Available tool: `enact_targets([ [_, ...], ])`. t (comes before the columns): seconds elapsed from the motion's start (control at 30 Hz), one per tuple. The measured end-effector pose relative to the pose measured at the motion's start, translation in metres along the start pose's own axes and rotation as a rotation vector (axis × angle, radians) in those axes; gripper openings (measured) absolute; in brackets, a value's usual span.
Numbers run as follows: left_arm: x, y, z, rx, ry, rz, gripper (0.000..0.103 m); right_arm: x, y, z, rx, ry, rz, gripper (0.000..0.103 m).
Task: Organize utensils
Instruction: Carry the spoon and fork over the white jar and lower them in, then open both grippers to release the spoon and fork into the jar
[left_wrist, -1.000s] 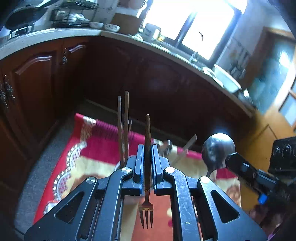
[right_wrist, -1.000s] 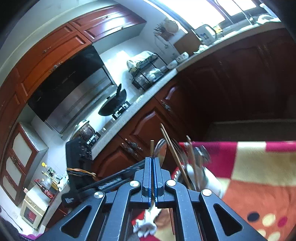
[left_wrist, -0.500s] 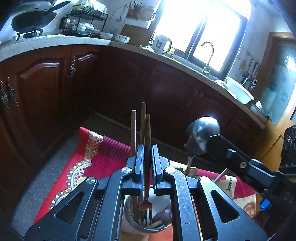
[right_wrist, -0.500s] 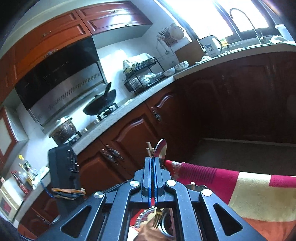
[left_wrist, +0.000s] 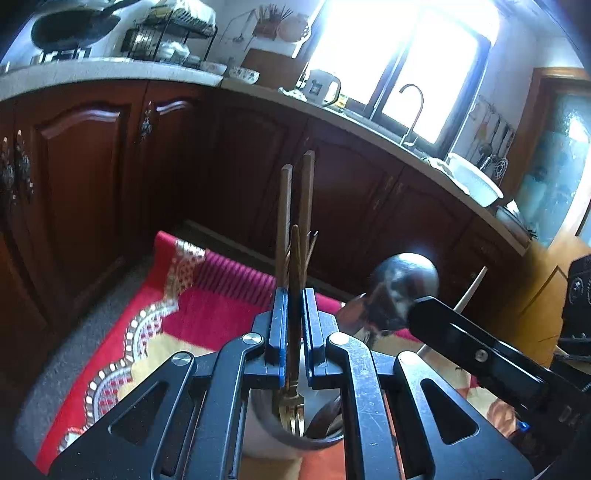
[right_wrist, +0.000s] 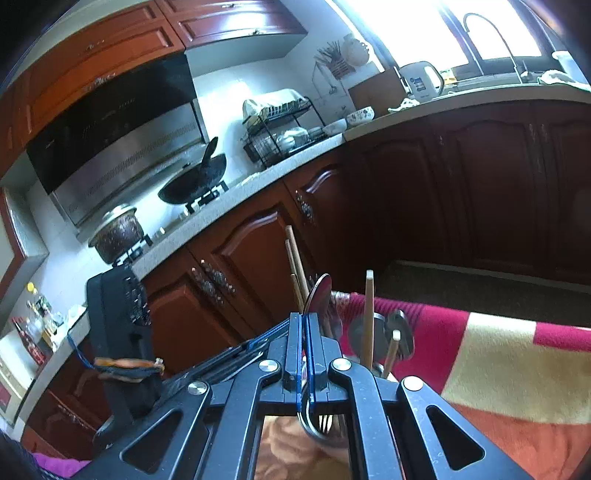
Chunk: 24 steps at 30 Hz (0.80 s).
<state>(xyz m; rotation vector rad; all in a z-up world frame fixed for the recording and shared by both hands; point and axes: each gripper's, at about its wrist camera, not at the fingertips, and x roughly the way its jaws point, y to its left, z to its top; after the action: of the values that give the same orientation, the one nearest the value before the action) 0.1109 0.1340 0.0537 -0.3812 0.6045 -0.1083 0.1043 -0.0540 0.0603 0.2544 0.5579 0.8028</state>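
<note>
My left gripper (left_wrist: 294, 332) is shut on a wooden-handled fork (left_wrist: 294, 258), held upright with its tines down inside the rim of a round utensil holder (left_wrist: 266, 424). Two dark chopsticks (left_wrist: 284, 221) stand in the holder just behind the fork. My right gripper (right_wrist: 305, 332) is shut on the handle of a metal spoon (right_wrist: 320, 295), bowl end up. From the left wrist view the spoon (left_wrist: 402, 284) hangs right of the holder. The holder's rim (right_wrist: 308, 424) shows under the right fingers, with pale chopsticks (right_wrist: 369, 317) and other spoons in it.
The holder stands on a red, cream and orange cloth (left_wrist: 207, 306). Dark wooden cabinets (left_wrist: 92, 177) run behind under a pale counter (right_wrist: 236, 206) with a wok (right_wrist: 195, 184), dish rack (right_wrist: 284, 136), kettle (left_wrist: 321, 86) and white basin (left_wrist: 476, 181).
Both grippers have come down. The fork's tines have sunk into the holder. The spoon has moved in from the right, closer to the holder.
</note>
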Motion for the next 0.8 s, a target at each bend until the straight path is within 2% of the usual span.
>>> enact_targets([
  [0.17,-0.007,-0.003,-0.007,0.010,0.021,-0.003,0.006,-0.002,-0.001,-0.009,0.002,0.027,-0.012,0.002],
  [0.37,-0.011,-0.010,-0.013,0.046,0.049,0.006,0.006,0.005,-0.010,-0.019,0.042,0.101,-0.029,0.002],
  [0.57,-0.014,-0.013,-0.017,0.065,0.068,0.022,0.006,-0.002,-0.014,-0.022,0.068,0.129,-0.042,0.003],
  [0.67,-0.017,-0.014,-0.018,0.078,0.073,0.029,0.012,-0.007,-0.014,-0.023,0.071,0.134,-0.044,0.003],
  [0.73,-0.019,-0.015,-0.019,0.088,0.072,0.035,0.023,-0.010,-0.012,-0.023,0.065,0.132,-0.045,0.005],
  [0.8,-0.022,-0.015,-0.019,0.091,0.071,0.040,0.029,-0.012,-0.011,-0.023,0.064,0.134,-0.048,0.009],
])
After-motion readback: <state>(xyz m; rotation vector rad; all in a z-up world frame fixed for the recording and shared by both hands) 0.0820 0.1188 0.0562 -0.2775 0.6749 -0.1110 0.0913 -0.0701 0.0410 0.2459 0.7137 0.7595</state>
